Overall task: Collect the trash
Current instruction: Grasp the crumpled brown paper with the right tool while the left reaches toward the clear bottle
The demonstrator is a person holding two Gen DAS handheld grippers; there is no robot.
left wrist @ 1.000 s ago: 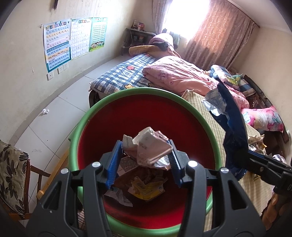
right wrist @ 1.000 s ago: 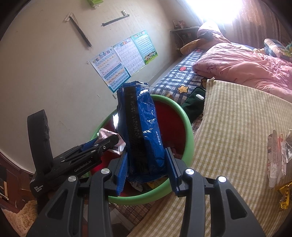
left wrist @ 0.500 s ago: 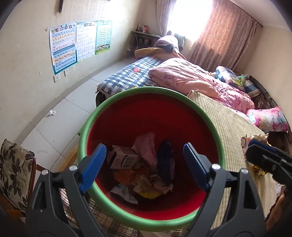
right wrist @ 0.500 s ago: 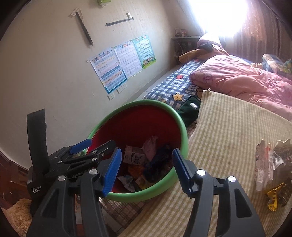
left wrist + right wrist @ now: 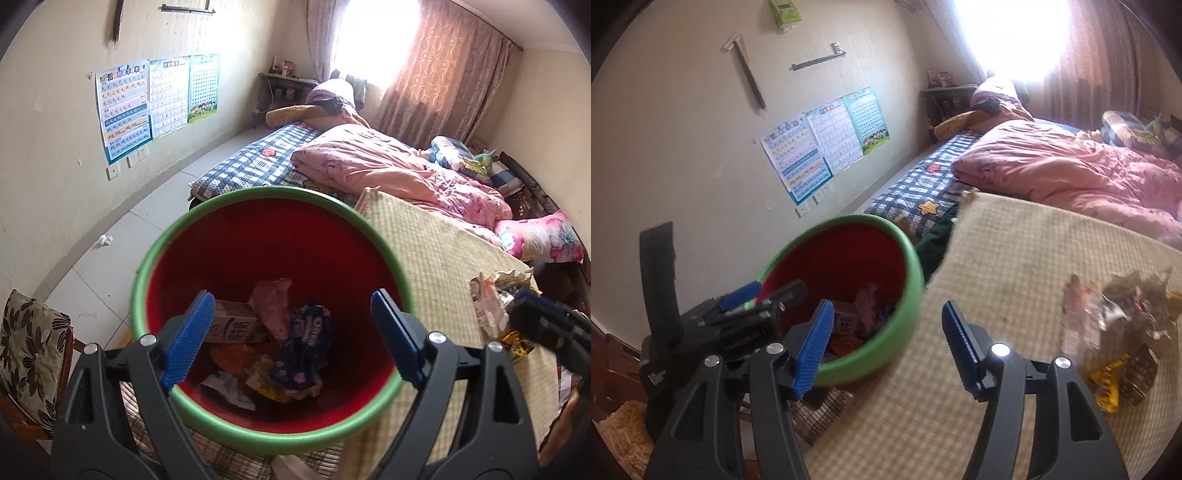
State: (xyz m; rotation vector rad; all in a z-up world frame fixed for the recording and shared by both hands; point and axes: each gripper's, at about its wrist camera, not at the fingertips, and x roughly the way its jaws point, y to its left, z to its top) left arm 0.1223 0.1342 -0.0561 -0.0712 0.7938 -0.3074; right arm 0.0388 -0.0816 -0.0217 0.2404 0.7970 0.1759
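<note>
A red bin with a green rim (image 5: pixel 266 192) (image 5: pixel 908 258) stands at the edge of a bed covered by a checked mat (image 5: pixel 436 266) (image 5: pixel 997 258). Inside it lie a blue wrapper (image 5: pixel 303 347), a pink wrapper (image 5: pixel 273 306), a small carton (image 5: pixel 232 326) and other scraps. My left gripper (image 5: pixel 291 339) is open and empty just above the bin. My right gripper (image 5: pixel 886 347) is open and empty over the mat beside the bin. A pile of wrappers (image 5: pixel 1115 321) (image 5: pixel 495 302) lies on the mat to the right.
A pink quilt (image 5: pixel 388 173) and pillows lie on the bed behind. A crumpled paper (image 5: pixel 105 240) lies on the tiled floor. A chair with a floral cushion (image 5: pixel 29 350) stands at left. Posters (image 5: pixel 155 103) hang on the wall.
Both grippers opened and dropped their loads into the bin: the left its pink crumpled wrapper, the right its blue wrapper. The right gripper then swung right toward the wrapper pile.
</note>
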